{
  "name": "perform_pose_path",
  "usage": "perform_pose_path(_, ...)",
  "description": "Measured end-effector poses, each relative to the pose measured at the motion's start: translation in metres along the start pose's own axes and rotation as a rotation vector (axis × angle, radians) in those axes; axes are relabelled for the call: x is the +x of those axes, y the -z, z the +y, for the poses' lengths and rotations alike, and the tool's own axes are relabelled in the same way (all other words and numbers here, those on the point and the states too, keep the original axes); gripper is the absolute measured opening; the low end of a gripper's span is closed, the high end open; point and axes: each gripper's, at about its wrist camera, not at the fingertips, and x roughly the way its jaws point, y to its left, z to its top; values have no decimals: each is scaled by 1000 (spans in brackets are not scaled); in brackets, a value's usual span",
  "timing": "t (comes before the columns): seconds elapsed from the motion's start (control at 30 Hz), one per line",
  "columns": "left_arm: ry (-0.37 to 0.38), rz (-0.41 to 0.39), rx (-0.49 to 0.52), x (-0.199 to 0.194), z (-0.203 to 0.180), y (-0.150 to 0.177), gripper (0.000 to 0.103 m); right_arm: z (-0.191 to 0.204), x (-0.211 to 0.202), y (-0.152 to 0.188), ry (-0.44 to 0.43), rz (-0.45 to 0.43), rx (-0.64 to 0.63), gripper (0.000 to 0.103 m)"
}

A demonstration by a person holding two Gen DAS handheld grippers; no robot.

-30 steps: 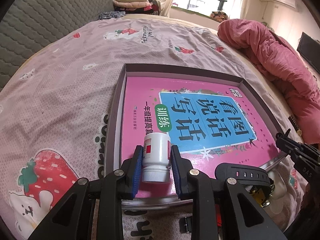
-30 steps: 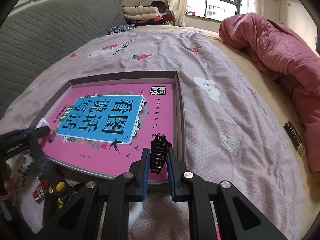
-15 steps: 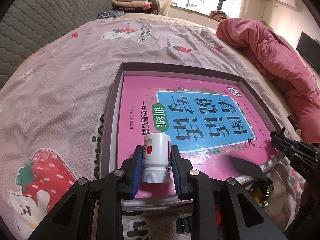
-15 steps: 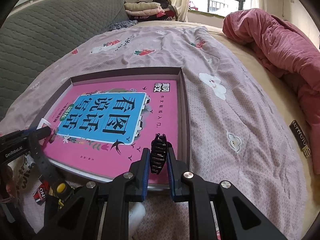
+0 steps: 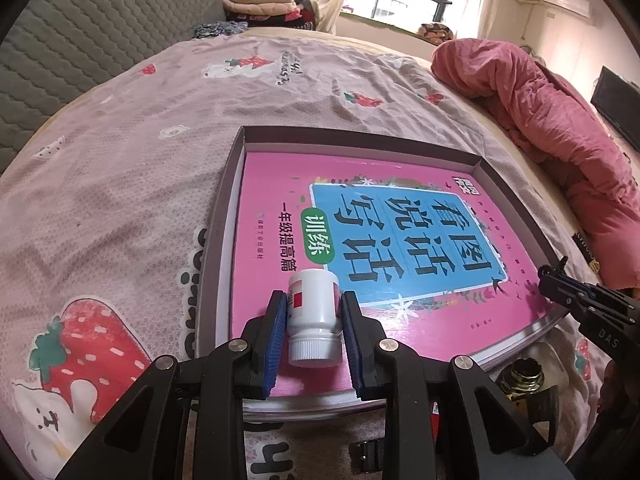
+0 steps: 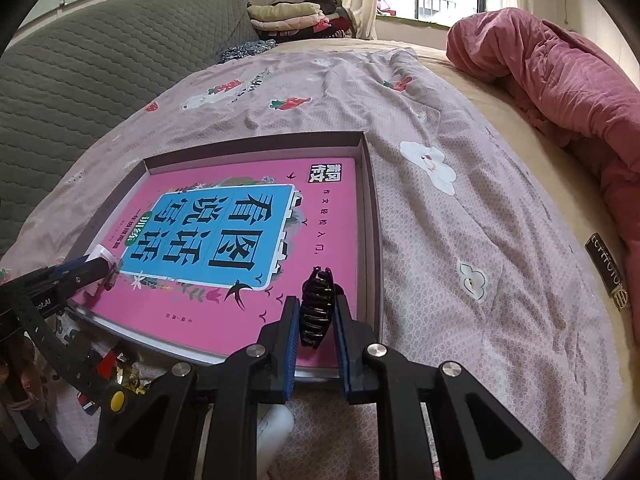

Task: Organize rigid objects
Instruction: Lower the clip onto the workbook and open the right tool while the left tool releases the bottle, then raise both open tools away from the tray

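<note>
A pink and blue book (image 5: 272, 184) lies flat in a shallow dark-rimmed box (image 5: 224, 208) on the bed. My left gripper (image 5: 314, 298) is shut on a white pill bottle (image 5: 314, 316) with a red label, held cap toward me over the book's near left part. My right gripper (image 6: 317, 308) is shut on a black hair claw clip (image 6: 318, 292) above the book's (image 6: 240, 220) near right corner, just inside the box rim (image 6: 372, 216). Each gripper shows in the other's view: the right gripper (image 5: 560, 280) at the box's right edge, the left gripper (image 6: 92, 268) at its left.
A strawberry-print sheet (image 5: 120, 200) covers the bed. A rumpled pink quilt (image 5: 552, 128) lies at the right and a grey padded headboard (image 5: 80, 40) at the left. Small items lie below the box's near edge: a gold-rimmed dark jar (image 5: 526, 376) and a white bottle (image 6: 276, 428).
A black strap-like object by the box's near right corner a second ago is gone from the left wrist view. Both grippers keep their grips and stay put.
</note>
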Motion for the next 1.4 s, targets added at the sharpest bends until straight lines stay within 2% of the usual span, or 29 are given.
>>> perform_pose_path(0.4,-3,-5,-9,-1,4,0,30,0,-1,1,7,-8,-3,17)
perform_pose_path(0.5,2,-6,-8,-2,3,0,34,1,-2,1,7,-9,-2,17)
perform_pose_path(0.67,-10,-23,6,-6,-1,-1,47,-1,-4,1,-3,-11,7,17)
perform_pose_path(1.13,-27,-45,-14,-11,5,-3,49,-20,-12,-2,-44,-53,113,20)
perform_pose_path(1.23,-35,-59,-12,-15,4,-4,55,-21,-14,-2,-44,-60,117,21)
perform_pose_path(1.4,-37,-73,-16,-18,6,-5,55,-21,-15,-3,-44,-69,119,21)
